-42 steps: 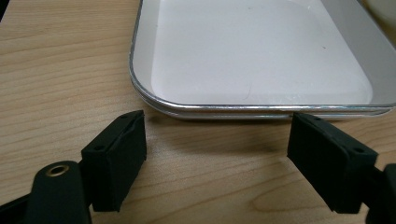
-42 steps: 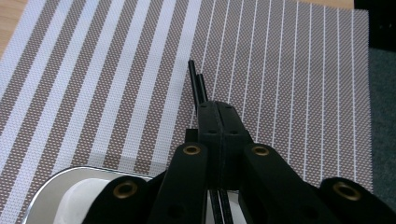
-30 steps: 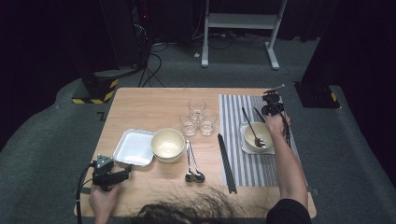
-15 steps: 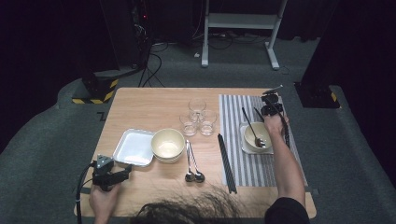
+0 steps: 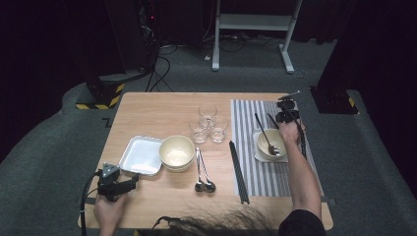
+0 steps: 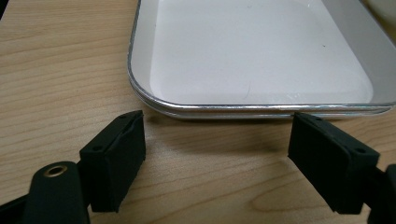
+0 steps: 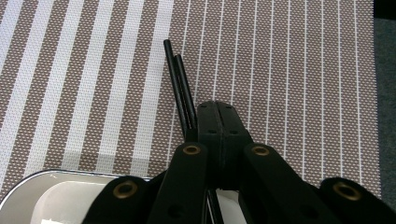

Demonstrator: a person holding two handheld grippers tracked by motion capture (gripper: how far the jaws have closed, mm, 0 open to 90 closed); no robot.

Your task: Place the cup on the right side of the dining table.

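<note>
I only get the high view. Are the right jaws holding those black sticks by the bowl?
Observer: In the right gripper view the right gripper has its jaws shut, pads together. Two chopsticks poke out beside them; I cannot tell if they are held.
Operator: And the left jaws?
Observer: The left gripper is open, with bare table between its jaws.
Operator: Is the tray near?
Observer: The tray has its rim just ahead of those jaws.
</note>
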